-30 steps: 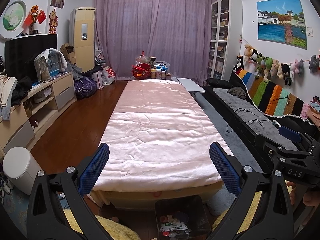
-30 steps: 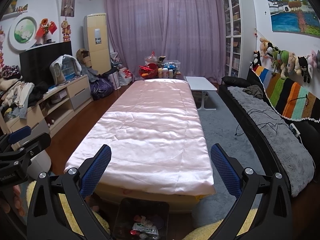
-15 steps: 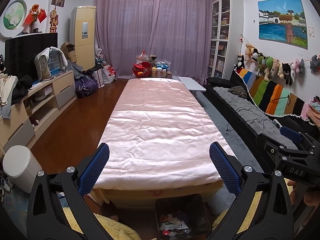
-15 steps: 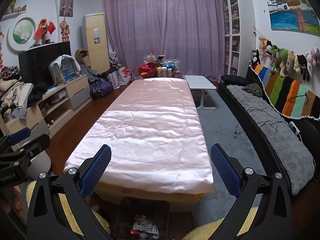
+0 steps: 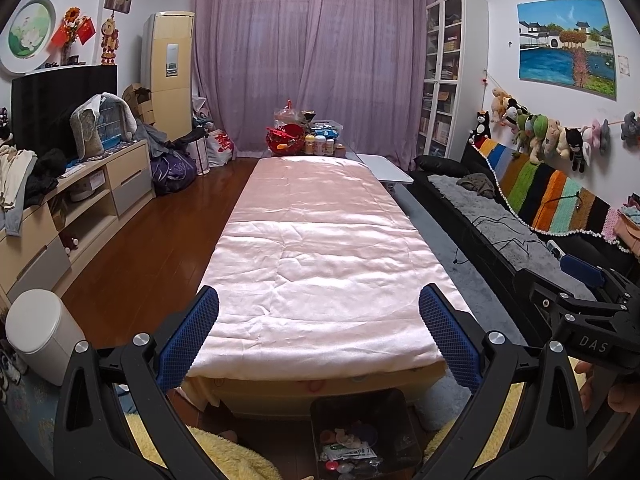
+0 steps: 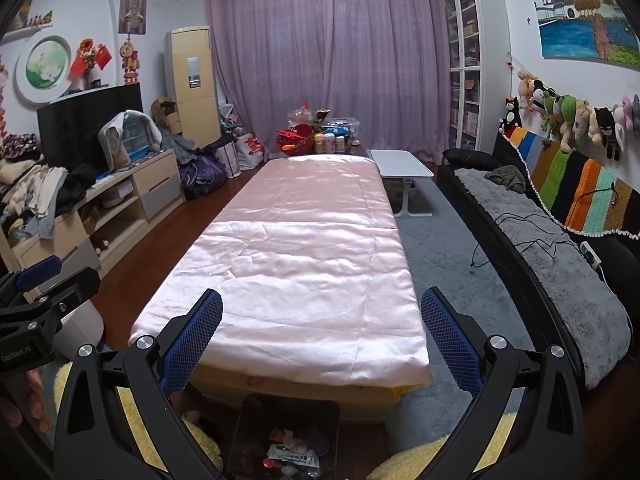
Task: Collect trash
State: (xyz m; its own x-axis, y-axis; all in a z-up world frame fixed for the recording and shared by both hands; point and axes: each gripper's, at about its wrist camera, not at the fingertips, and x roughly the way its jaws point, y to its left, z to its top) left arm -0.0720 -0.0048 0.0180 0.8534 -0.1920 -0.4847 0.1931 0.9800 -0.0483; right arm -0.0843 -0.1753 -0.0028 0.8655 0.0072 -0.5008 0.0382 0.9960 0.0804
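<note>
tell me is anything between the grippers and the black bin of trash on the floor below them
Nothing visible. The black bin sits on the floor at the near end of the pink-covered table, wrappers inside. The left gripper and right gripper hang open and empty above it, with only clear air between.

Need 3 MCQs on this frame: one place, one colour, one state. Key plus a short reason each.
1. Where is the dark bin with trash?
A. on the pink cover
B. on the floor at the table's near end
C. on the sofa

2. Colour of the curtain?
A. purple
B. green
C. white

3. State of the left gripper and right gripper?
A. both shut on wrappers
B. one open, one shut
C. both open, empty

Key: B, the bin sits below the pink cover edge; A, purple drapes fill the far wall; C, blue pads stand wide apart with nothing between.
</note>
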